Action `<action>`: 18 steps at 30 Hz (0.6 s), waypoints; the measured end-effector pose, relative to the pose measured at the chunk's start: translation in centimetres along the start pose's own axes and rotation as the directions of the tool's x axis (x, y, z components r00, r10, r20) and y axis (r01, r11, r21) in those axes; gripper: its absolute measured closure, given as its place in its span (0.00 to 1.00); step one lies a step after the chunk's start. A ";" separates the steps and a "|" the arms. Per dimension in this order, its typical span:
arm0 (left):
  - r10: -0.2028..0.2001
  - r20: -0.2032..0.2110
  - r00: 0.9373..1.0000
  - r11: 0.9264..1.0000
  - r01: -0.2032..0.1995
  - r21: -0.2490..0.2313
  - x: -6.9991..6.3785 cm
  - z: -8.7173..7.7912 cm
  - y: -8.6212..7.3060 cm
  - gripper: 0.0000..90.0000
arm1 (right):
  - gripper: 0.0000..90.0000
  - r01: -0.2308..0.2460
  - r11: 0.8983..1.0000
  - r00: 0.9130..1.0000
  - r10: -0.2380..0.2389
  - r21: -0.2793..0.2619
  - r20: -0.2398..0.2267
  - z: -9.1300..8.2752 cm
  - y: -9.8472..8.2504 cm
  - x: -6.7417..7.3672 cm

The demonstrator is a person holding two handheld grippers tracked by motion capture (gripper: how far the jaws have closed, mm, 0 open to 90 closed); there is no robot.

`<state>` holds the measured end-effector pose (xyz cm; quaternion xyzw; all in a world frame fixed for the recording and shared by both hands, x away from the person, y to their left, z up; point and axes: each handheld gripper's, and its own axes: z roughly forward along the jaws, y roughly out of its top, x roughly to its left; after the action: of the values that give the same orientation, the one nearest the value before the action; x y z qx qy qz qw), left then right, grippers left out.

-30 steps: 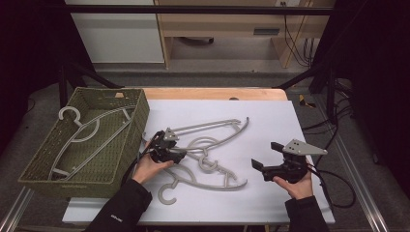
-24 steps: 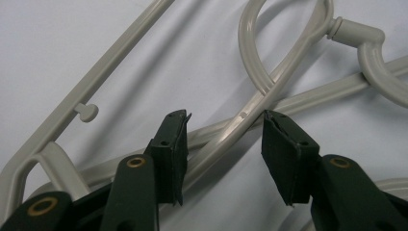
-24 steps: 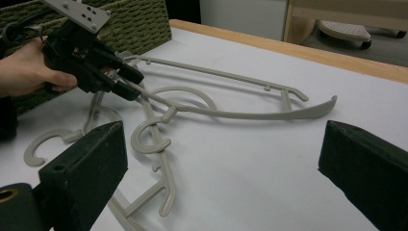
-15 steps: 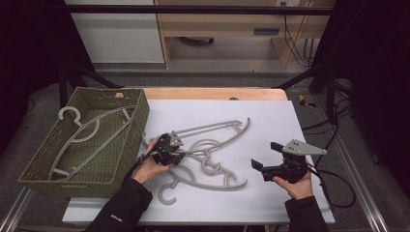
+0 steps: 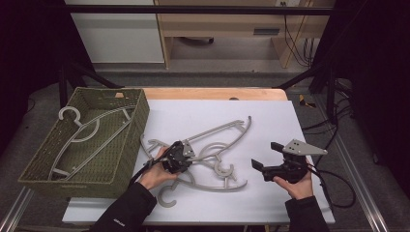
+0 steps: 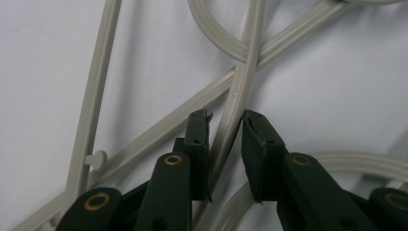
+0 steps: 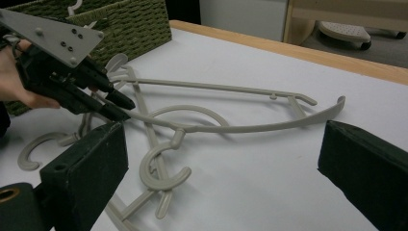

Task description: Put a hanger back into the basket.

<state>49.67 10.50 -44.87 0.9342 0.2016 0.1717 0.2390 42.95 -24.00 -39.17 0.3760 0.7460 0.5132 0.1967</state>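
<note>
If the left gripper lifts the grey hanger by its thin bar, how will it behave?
The hanger looks like thin moulded plastic, so probably light and fairly stiff. It lies crossed with other hangers, so it may snag and drag them. The left gripper has just been closing around the bar far from its hook, so it would likely tilt.

Two pale grey plastic hangers [image 5: 212,159] lie flat and crossed on the white table [image 5: 270,121], hooks curling toward me. One thin arm [image 6: 230,126] of a hanger runs between my left jaws.
</note>
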 end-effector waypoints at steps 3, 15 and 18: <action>-0.015 0.006 1.000 1.000 0.015 -0.027 -0.8 -0.2 0.9 0.84 | 0.04 0.002 1.000 1.000 -0.002 -0.002 0.000 0.0 0.0 0.0; -0.135 0.057 0.989 0.989 0.138 -0.048 -3.4 0.0 3.2 0.90 | 0.05 -0.007 1.000 1.000 0.007 -0.006 0.007 -0.3 0.1 -0.1; -0.177 0.130 0.976 0.982 0.184 -0.043 -3.6 1.0 3.2 0.90 | 0.05 -0.010 1.000 1.000 0.010 -0.001 0.013 -0.2 0.0 -0.1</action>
<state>47.97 5.91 -44.82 0.9141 0.2656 0.0956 0.2912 42.93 -24.22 -39.06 0.3828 0.7427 0.5121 0.1991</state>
